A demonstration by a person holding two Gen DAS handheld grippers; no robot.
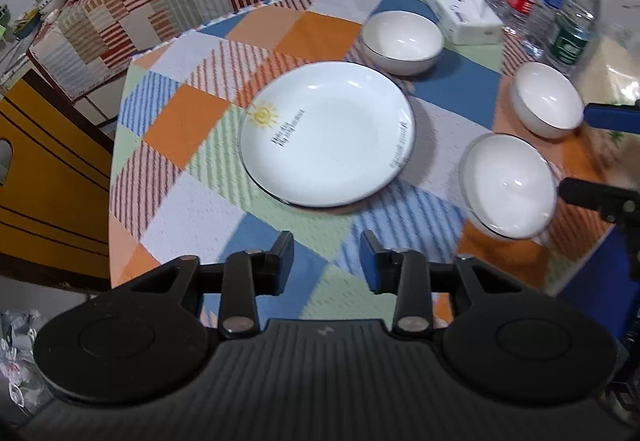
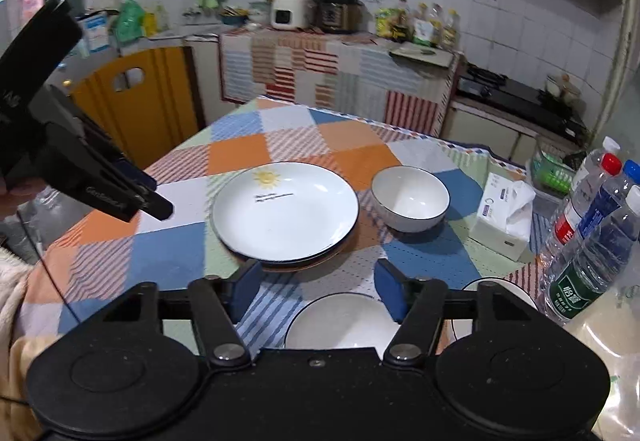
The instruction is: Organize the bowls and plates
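Checkered tablecloth [image 1: 192, 121] bears stacked plates [image 1: 328, 133] ahead of left gripper [image 1: 326, 257], jaws apart, empty; right gripper [image 2: 318, 291] jaws apart above near bowl [image 2: 340, 321].

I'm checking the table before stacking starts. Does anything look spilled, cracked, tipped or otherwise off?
Nothing stands out. The sun-print plate sits flat on another plate beneath it, slightly offset. All three bowls stand upright and look empty and intact. The tissue box and water bottles are upright, and no spill shows on the tablecloth.
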